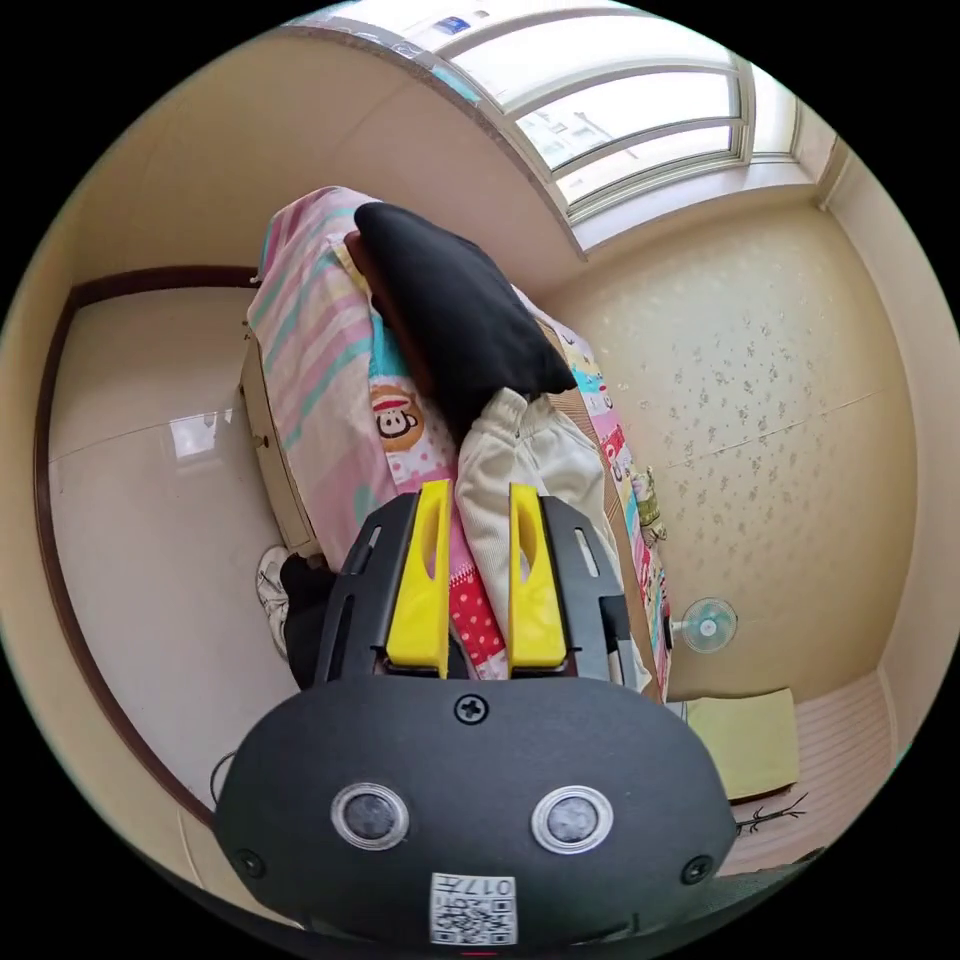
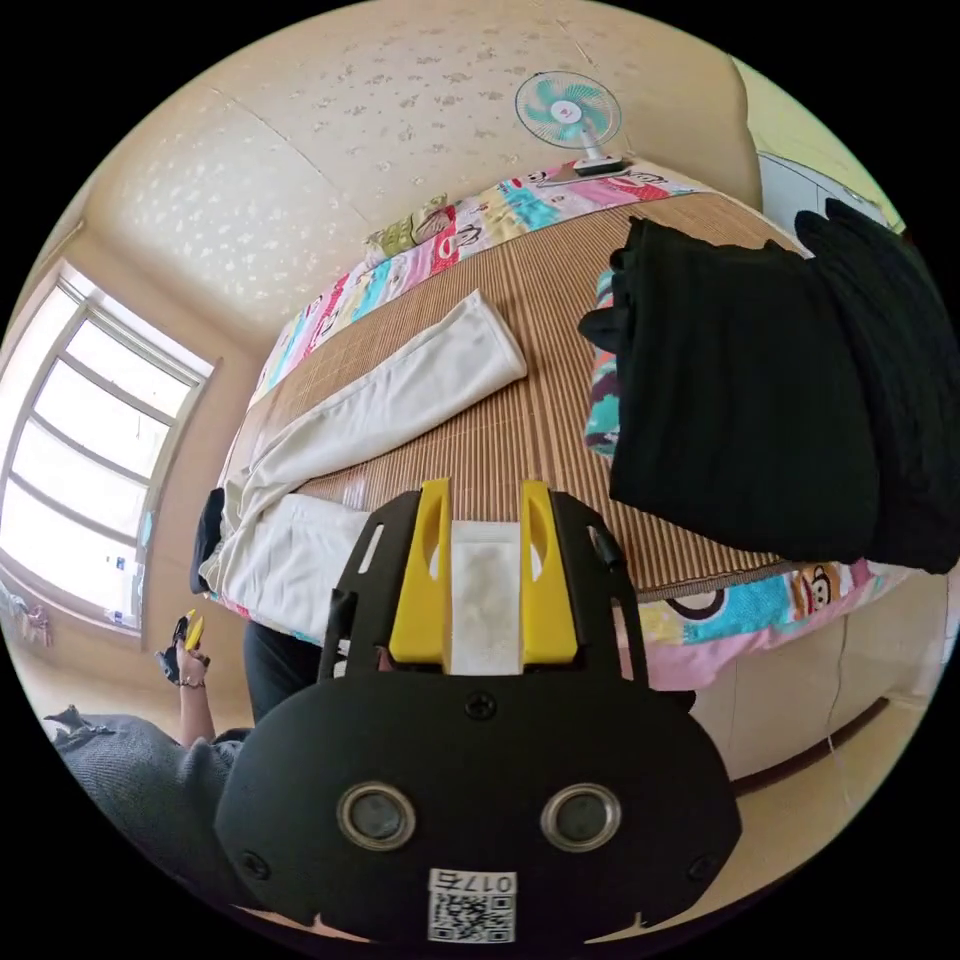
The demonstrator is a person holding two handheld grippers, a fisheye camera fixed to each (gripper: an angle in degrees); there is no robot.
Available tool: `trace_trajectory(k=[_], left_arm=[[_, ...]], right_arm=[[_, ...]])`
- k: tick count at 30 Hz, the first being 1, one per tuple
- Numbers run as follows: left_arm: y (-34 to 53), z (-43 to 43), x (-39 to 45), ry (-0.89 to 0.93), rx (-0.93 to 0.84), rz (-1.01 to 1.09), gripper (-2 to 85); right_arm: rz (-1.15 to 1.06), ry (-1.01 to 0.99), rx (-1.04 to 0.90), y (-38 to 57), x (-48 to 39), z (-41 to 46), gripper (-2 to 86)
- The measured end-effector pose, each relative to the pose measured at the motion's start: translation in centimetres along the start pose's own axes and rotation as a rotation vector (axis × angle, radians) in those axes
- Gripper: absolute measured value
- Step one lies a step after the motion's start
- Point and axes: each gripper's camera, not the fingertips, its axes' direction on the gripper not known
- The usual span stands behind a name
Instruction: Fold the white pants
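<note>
- The right gripper [image 2: 478, 540] has its yellow jaws apart, one to each side of a leg end of the white pants [image 2: 390, 400], not pressing it.
- The pants lie across the bed [image 2: 540, 420], waist at its near edge.
- The left gripper [image 1: 478, 545] is parted beside the waistband.
- Black folded clothes [image 2: 740, 390] sit near the bed's corner.

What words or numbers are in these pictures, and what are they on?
None can be read clearly.
Sticker in the left gripper view: tiny characters above a square code, too small to read.
Sticker in the right gripper view: the same, too small.
Blue sign by the window: blurred.
Monkey sheet: pictures, no readable words.
</note>
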Motion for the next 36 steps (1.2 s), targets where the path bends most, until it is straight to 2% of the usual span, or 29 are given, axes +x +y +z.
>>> trace_trajectory(k=[5, 8, 10, 11, 12, 14, 16, 17, 18, 19, 22, 24, 27, 31, 33, 36], left_arm=[[2.9, 2.9, 1.1, 0.042, -0.216, 0.045, 7.6], [3.4, 2.5, 2.6, 0.033, -0.219, 0.088, 6.0], [3.4, 2.0, 3.2, 0.025, -0.206, 0.098, 5.4], [3.2, 1.7, 3.4, 0.014, -0.195, 0.102, 5.2], [3.2, 1.6, 3.5, 0.008, -0.19, 0.101, 5.2], [2.9, 1.2, 3.7, -0.009, -0.161, 0.094, 5.1], [2.7, 1.6, 4.2, 0.01, -0.152, 0.103, 5.1], [2.5, 2.2, 4.6, 0.031, -0.159, 0.116, 5.0], [2.5, 2.6, 4.9, 0.044, -0.168, 0.124, 5.0], [2.5, 3.6, 5.6, 0.075, -0.187, 0.144, 5.0], [3.1, 7.2, 8.1, 0.153, -0.246, 0.203, 5.1], [3.8, 10.1, 10.0, 0.188, -0.298, 0.247, 5.1], [4.7, 14.8, 13.2, 0.25, -0.386, 0.297, 5.6], [4.1, 20.2, 17.9, 0.217, -0.464, 0.377, 8.9], [3.0, 22.5, 20.6, 0.142, -0.471, 0.45, 10.9], [0.8, 26.7, 26.1, -0.031, -0.44, 0.631, 12.4]], right_arm=[[0.056, 0.099, -0.083, -10.8, -0.8, 11.7, 14.8], [0.059, 0.266, -0.124, -16.4, -0.2, 17.4, 16.5], [0.004, 0.292, -0.188, -19.0, -0.4, 20.3, 15.3], [-0.039, 0.307, -0.263, -20.6, -0.9, 22.1, 10.7], [-0.133, 0.235, -0.382, -22.4, -2.3, 23.3, 7.4], [-0.268, 0.143, -0.483, -24.6, -5.5, 22.9, 4.9], [-0.341, -0.123, -0.347, -26.1, -8.6, 17.1, 3.9], [-0.33, -0.295, -0.203, -26.4, -9.3, 11.9, 3.5], [-0.303, -0.4, -0.072, -26.2, -9.0, 7.4, 3.2], [-0.275, -0.408, -0.028, -26.1, -8.5, 5.8, 3.1], [-0.105, -0.229, 0.048, -26.0, -5.0, 3.4, 2.7], [0.03, -0.048, -0.168, -26.4, -0.7, 8.4, 2.6], [0.094, 0.166, -0.464, -24.3, 3.0, 15.3, 2.7], [-0.026, 0.332, -0.307, -21.8, -0.6, 16.2, 4.2], [-0.127, 0.31, -0.175, -21.9, -3.8, 16.5, 7.1], [-0.244, 0.261, -0.165, -23.8, -6.9, 19.4, 9.5]])
